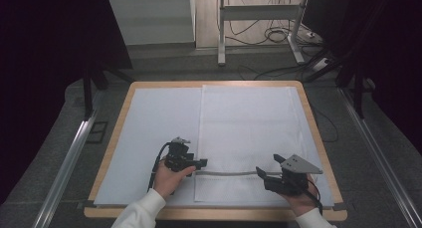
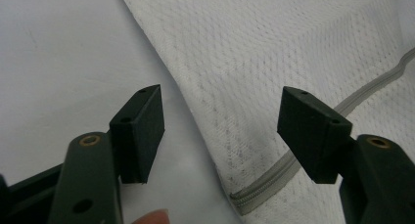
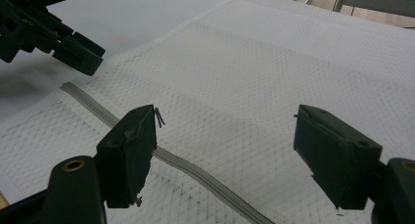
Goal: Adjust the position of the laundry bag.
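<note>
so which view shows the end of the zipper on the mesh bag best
The left gripper view: the zipper ends at the mesh bag edge, close up between the open jaws. The high view shows the whole zipper as a thin line; the right gripper view shows it running off toward that end.

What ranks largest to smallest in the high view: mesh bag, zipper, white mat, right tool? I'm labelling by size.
1. white mat
2. mesh bag
3. zipper and right tool: too close in extent to rank.
</note>
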A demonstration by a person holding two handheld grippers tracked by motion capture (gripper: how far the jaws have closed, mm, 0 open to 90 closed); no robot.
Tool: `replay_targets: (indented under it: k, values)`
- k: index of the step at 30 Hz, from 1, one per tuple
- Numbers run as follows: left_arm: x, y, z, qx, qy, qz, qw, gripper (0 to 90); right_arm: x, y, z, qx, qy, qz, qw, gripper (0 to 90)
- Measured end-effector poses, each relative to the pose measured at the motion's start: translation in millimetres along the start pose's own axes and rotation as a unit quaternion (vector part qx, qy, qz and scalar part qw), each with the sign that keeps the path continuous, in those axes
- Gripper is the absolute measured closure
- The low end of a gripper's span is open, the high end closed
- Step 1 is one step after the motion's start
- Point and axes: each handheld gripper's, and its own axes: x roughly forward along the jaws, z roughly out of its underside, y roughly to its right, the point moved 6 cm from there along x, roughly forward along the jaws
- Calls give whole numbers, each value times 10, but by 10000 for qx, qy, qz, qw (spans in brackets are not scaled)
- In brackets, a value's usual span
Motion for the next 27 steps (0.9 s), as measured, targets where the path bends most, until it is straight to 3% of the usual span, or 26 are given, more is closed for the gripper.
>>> replay_targets:
  k: [7,11,16,18,27]
  values:
    - [59,42,24,4,-94,231,9997,399,-3,1,-7,6,18,21,10000,232]
    - [73,57,26,114,-76,117,9998,456,-7,7,-10,19,29,35,10000,232]
    - [98,69,30,262,-51,9,9996,599,-10,-4,-17,21,34,40,10000,232]
    - [105,66,30,338,-42,-64,9994,699,-4,-3,-24,4,49,33,10000,232]
    - [128,31,29,306,-74,172,9994,863,-4,35,-36,68,-18,53,10000,225]
